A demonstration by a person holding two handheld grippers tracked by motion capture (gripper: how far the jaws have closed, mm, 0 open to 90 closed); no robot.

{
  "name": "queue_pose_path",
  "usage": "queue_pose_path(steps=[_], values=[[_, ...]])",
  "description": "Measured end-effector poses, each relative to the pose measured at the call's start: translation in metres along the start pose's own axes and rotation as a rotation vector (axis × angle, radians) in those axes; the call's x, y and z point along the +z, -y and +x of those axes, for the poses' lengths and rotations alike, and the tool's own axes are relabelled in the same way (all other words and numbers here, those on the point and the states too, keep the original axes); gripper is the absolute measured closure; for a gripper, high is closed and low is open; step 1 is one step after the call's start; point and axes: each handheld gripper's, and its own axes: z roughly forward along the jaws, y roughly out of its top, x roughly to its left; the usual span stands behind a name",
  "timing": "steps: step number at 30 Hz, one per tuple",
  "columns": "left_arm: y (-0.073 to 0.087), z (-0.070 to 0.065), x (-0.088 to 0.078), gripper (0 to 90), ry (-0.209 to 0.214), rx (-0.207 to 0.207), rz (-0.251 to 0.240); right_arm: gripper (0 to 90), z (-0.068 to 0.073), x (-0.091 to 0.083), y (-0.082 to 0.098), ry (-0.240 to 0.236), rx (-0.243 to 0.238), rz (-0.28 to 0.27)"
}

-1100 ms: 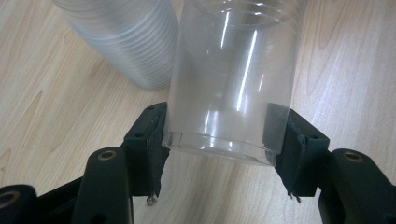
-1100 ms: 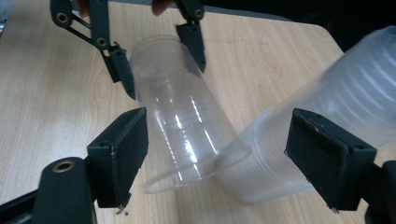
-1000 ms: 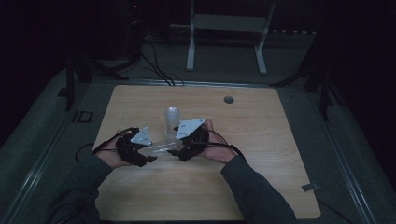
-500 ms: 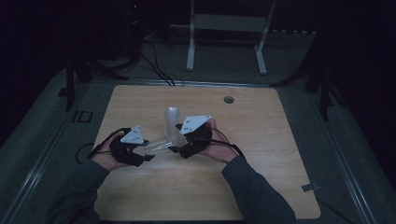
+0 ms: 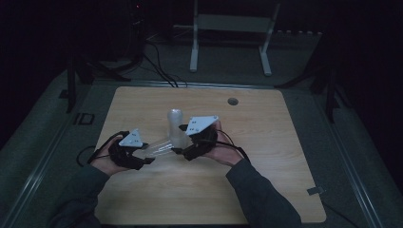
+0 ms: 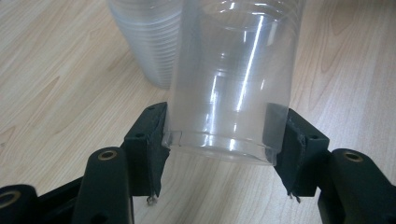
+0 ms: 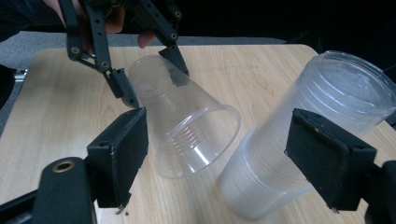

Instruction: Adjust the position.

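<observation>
Dim surroundings frame a light wooden bench [image 5: 266,190], lit weakly from above, with dark floor on all sides.

Nearest the person's edge, two forearms in dark sleeves enter from below. The left claw [image 5: 142,154] sits toward the left edge of the bench, roughly midway along its depth. Its jaws are clenched on the base end of a single clear plastic cup [image 6: 233,93]; in the left gripper view both pads press the cup wall just above the bottom rim. The cup lies tilted, its open mouth directed toward the centre of the bench and clear of the surface.

Just beside it, near the bench centre, the right claw [image 5: 183,151] holds position. In the right gripper view its jaws stand released, well apart, pressing on nothing. The single cup's open mouth lies between the jaws on the left, and the lower part of a stack of clear cups [image 7: 303,140] lies between them on the right. Neither pad touches either item as far as can be told.

The stack stands upright near the centre of the bench, immediately behind the right claw and just beside the single cup's mouth.

Farther back, a round cable hole [image 5: 232,101] sits near the far edge. Beyond the bench, a white metal frame [image 5: 228,23] stands on the floor.
</observation>
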Motion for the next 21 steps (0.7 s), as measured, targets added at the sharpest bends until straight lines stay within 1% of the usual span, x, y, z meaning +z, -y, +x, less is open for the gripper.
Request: queue_pose_path(steps=[4,7,10,15,17,21], values=[[0.001,0.001,-0.003,42.0,-0.007,-0.006,-0.012,20.6,0.001,0.000,0.000,-0.004,0.000,0.001],[0.002,0.002,-0.005,42.0,-0.018,-0.021,-0.035,20.4,0.001,0.001,0.001,-0.006,0.000,0.003],[0.003,0.002,-0.007,42.1,-0.028,-0.024,-0.050,20.3,0.001,0.001,0.002,-0.015,0.006,-0.001],[0.005,0.003,-0.011,42.1,-0.037,-0.042,-0.082,20.3,0.002,0.001,0.004,-0.021,0.015,0.001],[0.006,0.003,-0.014,42.0,-0.037,-0.052,-0.104,20.2,0.002,0.001,0.004,-0.023,0.021,0.000],[0.008,0.002,-0.016,42.1,-0.055,-0.066,-0.142,20.2,0.001,0.001,0.005,-0.028,0.029,-0.008]])
